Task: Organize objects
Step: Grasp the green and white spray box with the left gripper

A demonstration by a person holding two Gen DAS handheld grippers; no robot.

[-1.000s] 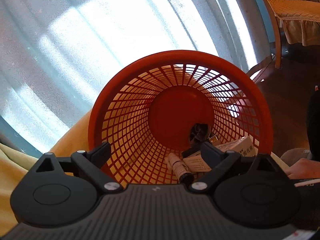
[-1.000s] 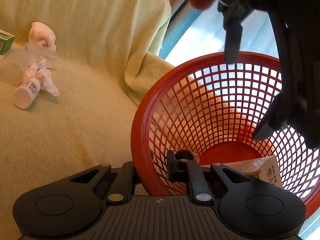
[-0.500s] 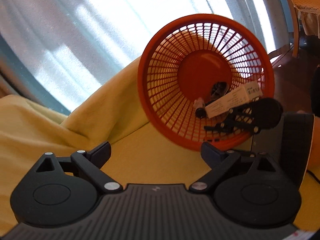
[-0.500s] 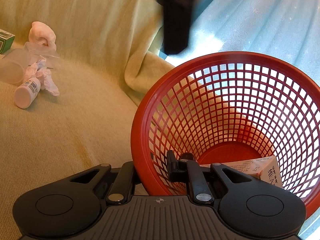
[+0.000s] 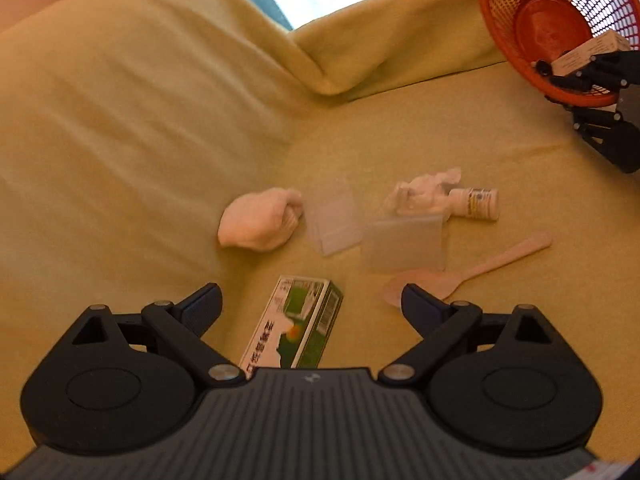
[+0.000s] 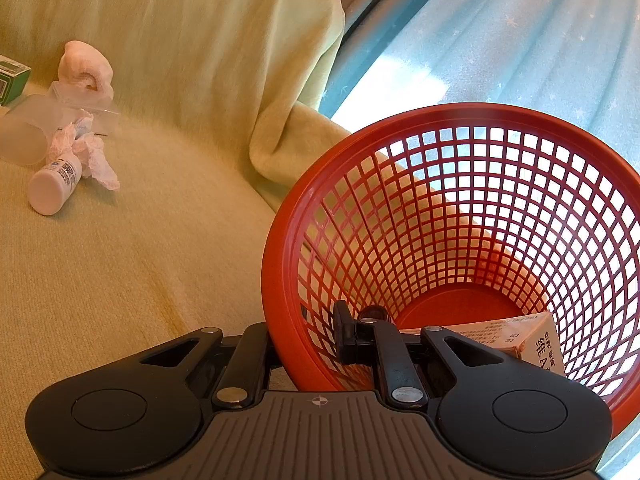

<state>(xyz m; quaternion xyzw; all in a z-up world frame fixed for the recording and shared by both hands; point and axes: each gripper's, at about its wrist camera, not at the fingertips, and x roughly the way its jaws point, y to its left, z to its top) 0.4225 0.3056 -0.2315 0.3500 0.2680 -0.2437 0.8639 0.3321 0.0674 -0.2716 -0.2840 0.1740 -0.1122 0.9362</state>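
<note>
the latticed red plastic basket is pinched at its rim by the right gripper, while the left gripper is held spread above a glossy green carton on yellow cloth.

Bright window backlight; left view motion-blurred; fisheye edges curved.

A yellow blanket covers the sofa; pale blue curtain hangs behind.

Red lattice basket, green-white box, yellow blanket.
</note>
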